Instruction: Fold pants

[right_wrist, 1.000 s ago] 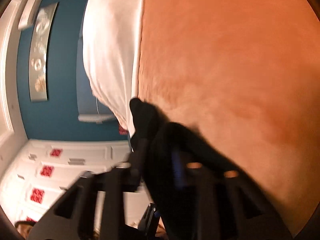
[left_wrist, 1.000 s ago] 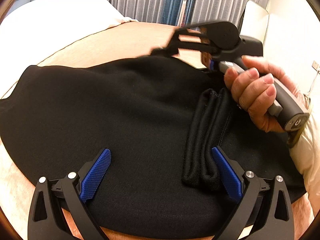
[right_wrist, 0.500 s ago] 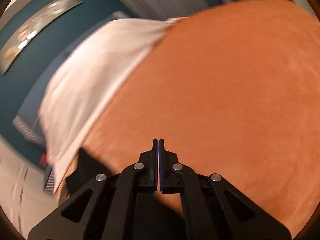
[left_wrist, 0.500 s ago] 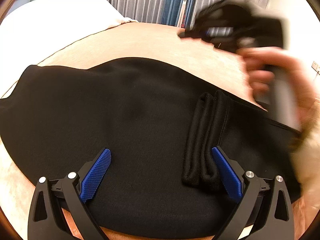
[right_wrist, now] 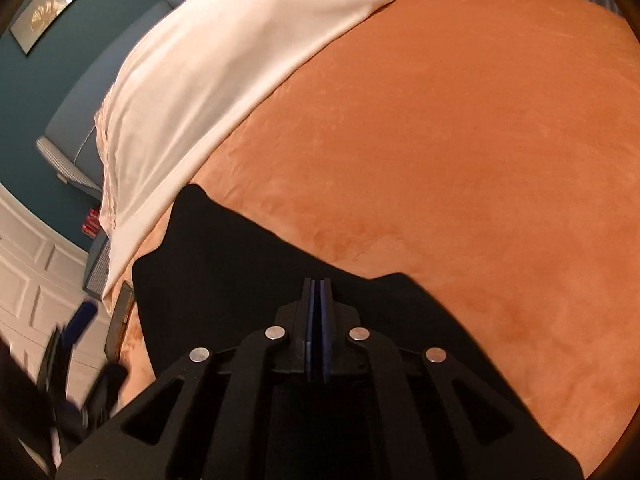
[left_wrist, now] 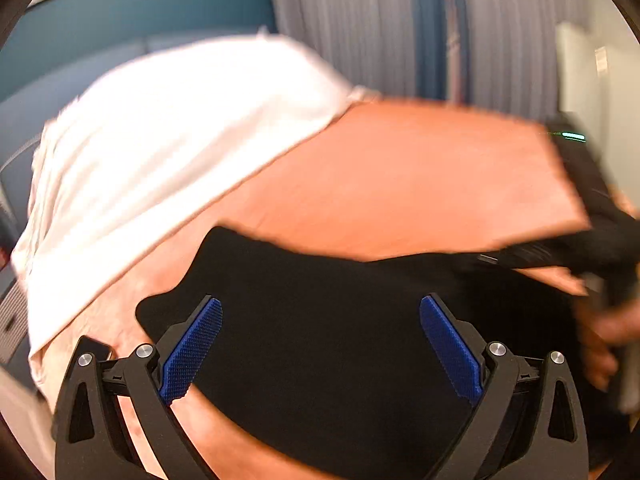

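Note:
The black pants (left_wrist: 320,320) lie folded on the orange bedspread (left_wrist: 400,184). My left gripper (left_wrist: 320,344) is open, its blue pads wide apart above the pants and holding nothing. The right gripper shows blurred at the right edge of the left wrist view (left_wrist: 592,248), held in a hand. In the right wrist view my right gripper (right_wrist: 318,292) is shut with the pads pressed together and nothing visible between them, over the near edge of the pants (right_wrist: 224,264). The left gripper shows blurred at the lower left of that view (right_wrist: 76,344).
A white sheet (right_wrist: 224,52) covers the far left part of the bed (right_wrist: 460,140). A dark phone (right_wrist: 120,320) lies at the bed's left edge beside the pants. Grey curtains (left_wrist: 360,20) and a teal wall (left_wrist: 120,20) stand behind.
My left gripper has lifted and swung left, so the pants' waistband left its view. My right gripper moved back and down over the pants and stays shut.

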### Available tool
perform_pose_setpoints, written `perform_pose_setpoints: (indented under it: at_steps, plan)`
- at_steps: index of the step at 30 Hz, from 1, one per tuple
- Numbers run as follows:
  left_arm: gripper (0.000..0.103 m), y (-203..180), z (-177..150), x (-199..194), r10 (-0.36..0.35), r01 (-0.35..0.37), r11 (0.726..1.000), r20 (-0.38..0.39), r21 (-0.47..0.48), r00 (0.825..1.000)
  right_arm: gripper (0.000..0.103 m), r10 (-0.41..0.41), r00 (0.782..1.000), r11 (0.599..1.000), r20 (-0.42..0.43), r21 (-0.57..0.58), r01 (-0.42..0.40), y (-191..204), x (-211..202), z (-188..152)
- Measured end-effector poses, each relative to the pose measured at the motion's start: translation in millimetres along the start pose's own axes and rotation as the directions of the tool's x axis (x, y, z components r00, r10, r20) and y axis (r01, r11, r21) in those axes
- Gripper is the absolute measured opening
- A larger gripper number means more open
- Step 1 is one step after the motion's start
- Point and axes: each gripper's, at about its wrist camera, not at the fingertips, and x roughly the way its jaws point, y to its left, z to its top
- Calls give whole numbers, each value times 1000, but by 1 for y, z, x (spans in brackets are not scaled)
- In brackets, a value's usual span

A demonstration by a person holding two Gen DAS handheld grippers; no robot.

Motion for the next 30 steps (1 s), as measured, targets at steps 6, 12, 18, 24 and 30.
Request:
perform_pose_setpoints:
  at_steps: [6, 12, 18, 24, 30]
  plan:
    - [98, 31, -22, 87, 35, -53, 996, -211, -78, 977, 5, -20, 985, 995, 170, 102, 2, -19, -45, 7]
    - [98, 25, -30, 75, 72, -82, 996, -174, -46, 982, 0, -121, 992, 991, -23, 60, 123, -22, -5, -14]
    - [98, 46, -37, 81, 1, -19, 994, -164, -110, 986, 7, -28, 992, 958, 122, 287, -8, -66, -48, 9]
    - [98, 38, -42, 71, 30, -42, 996, -150, -83, 988, 29, -70, 983, 982, -167, 163, 97, -54, 0, 13]
    - [98, 35, -42, 72, 14, -28, 995, -145, -95, 989, 23, -188, 969, 982, -162, -6, 189, -22, 7, 5]
